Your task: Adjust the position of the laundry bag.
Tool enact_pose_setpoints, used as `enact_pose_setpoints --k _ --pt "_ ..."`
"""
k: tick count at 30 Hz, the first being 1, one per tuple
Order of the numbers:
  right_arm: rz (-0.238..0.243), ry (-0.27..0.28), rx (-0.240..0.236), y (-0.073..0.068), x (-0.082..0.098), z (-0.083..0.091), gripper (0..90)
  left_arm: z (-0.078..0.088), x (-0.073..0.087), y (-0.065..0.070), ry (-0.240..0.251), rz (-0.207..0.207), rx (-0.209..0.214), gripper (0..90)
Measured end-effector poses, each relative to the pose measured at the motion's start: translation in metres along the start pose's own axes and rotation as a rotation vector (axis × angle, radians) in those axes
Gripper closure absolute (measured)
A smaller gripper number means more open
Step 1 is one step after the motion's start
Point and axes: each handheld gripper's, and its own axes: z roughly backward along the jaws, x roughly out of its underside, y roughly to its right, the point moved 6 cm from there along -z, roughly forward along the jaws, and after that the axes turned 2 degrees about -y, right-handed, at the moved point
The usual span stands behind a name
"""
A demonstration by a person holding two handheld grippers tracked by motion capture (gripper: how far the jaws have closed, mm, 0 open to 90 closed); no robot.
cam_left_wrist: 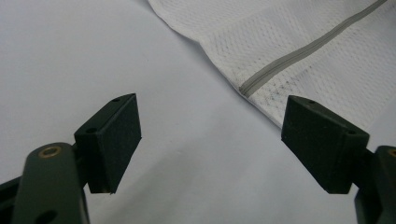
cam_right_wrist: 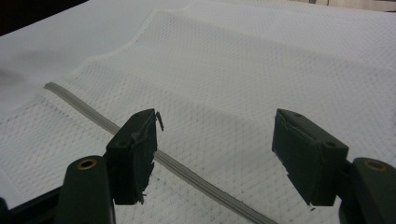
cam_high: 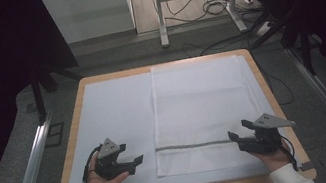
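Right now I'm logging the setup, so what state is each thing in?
Mesh laundry bag: lying flat, unfolded, on the white sheet.
Zipper: closed as far as visible.
Left gripper: jaws open, empty, beside the bag's left edge.
Right gripper: jaws open, empty, at the zipper's right end.

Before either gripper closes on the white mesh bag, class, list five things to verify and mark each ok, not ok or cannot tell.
1. Left gripper jaws open, nothing between them: ok.
2. Right gripper jaws open: ok.
3. White mesh laundry bag lies flat on the white sheet: ok.
4. Grey zipper closed along its length: cannot tell.
5. Right gripper above the bag's zipper end: ok.
6. Left gripper touching the bag: not ok, it is beside it over the sheet.
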Motion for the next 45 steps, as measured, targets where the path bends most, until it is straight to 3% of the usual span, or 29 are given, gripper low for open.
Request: enact_pose_setpoints --k 5,9,16,21,28,31,36,45 --pt "-0.001 -0.007 -0.023 -0.002 0.003 -0.001 30.7 -0.003 0.001 0.000 -0.010 0.017 0.002 21.4" --pt "0.020 -0.005 -0.013 -0.004 0.002 0.001 30.9 0.000 0.002 0.005 -0.008 -0.014 -0.012 21.5" --pt "0.034 0.010 -0.011 -0.013 0.000 0.009 31.0 0.009 -0.003 0.015 0.006 -0.032 -0.018 19.6" --pt "0.026 0.013 -0.007 -0.009 0.002 0.008 31.0 0.003 -0.012 0.010 0.000 0.008 0.013 17.3" --pt "0.031 0.002 -0.010 -0.010 0.004 0.004 31.1 -0.003 -0.022 -0.001 -0.006 0.037 -0.005 17.2" --pt "0.040 0.003 -0.001 -0.011 0.003 0.005 31.1 -0.007 -0.025 -0.002 -0.012 0.048 -0.006 18.0" --pt "0.040 -0.001 0.005 -0.009 0.004 0.004 31.2 -0.029 -0.036 -0.002 -0.045 0.033 -0.014 19.1" --pt "0.040 0.002 0.006 -0.009 0.004 0.006 31.2 -0.058 -0.058 0.001 -0.058 0.040 -0.022 22.1"
